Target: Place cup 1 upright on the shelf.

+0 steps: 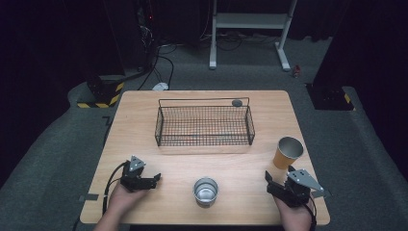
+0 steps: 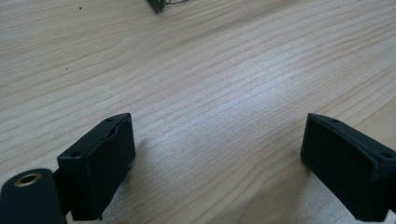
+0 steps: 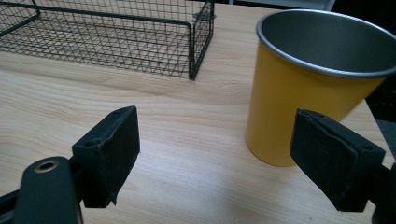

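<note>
Right gripper (image 3: 215, 158) gaping beside yellow cup (image 3: 308, 88) for a grab; left gripper (image 2: 219, 163) released, empty, parked on table (image 2: 210, 70)

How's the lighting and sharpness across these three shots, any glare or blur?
High view: lit light wooden table, dark surroundings, slightly soft. Left gripper view: pale sheen on the wood grain, near claw pads blurred. Right gripper view: yellow metal cup sharp, black wire mesh basket fairly clear.

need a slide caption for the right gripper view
Open right tool faces a yellow cup on the wooden table, wire basket behind.
</note>
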`<state>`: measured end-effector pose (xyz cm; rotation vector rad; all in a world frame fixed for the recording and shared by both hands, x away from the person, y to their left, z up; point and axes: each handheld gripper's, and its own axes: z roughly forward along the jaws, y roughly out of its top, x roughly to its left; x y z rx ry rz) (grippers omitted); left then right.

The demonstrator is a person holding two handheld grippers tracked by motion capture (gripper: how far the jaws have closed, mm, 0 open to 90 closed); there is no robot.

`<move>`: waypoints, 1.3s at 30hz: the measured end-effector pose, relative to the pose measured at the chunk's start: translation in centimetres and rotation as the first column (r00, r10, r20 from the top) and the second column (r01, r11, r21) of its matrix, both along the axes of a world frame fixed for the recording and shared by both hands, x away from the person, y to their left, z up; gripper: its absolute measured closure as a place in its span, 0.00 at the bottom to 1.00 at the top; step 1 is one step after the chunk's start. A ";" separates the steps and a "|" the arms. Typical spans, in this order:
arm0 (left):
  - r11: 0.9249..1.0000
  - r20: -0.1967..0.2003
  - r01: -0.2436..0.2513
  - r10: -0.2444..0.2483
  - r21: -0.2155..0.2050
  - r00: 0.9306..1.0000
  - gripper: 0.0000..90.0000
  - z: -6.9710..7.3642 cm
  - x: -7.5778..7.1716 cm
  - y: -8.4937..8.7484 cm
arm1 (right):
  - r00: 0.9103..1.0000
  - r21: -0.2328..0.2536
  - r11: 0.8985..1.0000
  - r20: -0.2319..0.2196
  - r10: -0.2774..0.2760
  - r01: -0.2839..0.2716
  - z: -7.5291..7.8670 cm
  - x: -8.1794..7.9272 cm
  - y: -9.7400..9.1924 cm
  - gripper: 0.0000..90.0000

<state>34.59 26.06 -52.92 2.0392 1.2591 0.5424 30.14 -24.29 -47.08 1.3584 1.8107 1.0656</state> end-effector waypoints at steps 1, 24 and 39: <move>1.000 -0.001 0.000 0.000 0.000 1.000 0.12 0.0 0.0 0.0 | 1.000 -0.001 1.000 0.000 -0.006 0.006 0.0 0.0 -0.2 0.18; 1.000 0.003 0.004 -0.004 0.008 1.000 0.12 0.0 0.1 -0.1 | 0.997 -0.012 0.997 0.007 -0.082 0.082 0.1 -0.1 -2.7 0.17; 1.000 0.013 0.000 0.000 -0.002 1.000 0.14 0.0 -0.5 0.1 | 0.994 0.002 0.994 -0.003 -0.107 0.107 -0.4 1.6 -3.5 0.11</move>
